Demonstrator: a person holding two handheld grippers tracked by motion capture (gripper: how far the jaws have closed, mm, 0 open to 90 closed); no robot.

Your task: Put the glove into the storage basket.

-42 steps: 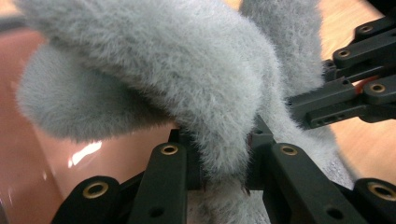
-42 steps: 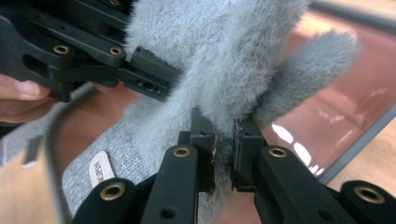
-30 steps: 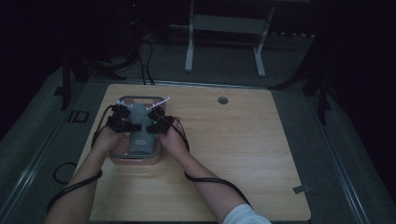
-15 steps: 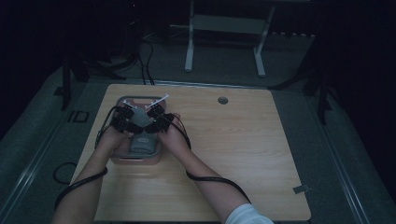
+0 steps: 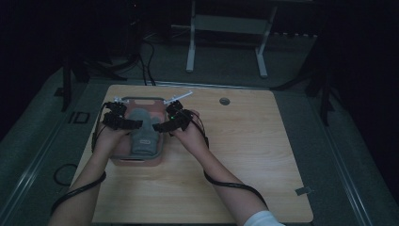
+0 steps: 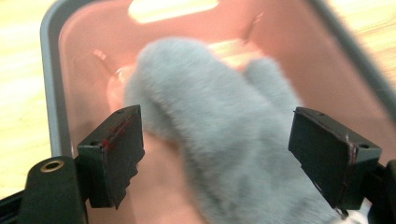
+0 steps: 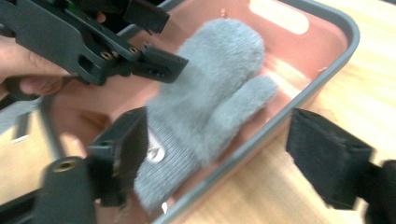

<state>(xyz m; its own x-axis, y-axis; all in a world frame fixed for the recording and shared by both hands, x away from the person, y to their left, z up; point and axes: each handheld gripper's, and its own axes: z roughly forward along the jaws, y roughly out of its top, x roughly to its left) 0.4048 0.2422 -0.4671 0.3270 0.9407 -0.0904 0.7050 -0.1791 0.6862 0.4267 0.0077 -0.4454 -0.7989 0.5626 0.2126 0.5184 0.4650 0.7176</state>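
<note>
Both hand-held grippers (image 5: 123, 123) (image 5: 165, 125) spread apart, jaws just opened; grey mitten (image 7: 210, 93) label unreadable.

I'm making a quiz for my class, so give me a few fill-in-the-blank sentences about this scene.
1. The grey mitten lies in a pink ____.
2. The tray stands on a ____ table.
3. The jaws of the left gripper and the right gripper stand ____, having just been opening.
4. The mitten's colour is ____.

Missing words: tray; wooden; open; grey
</note>
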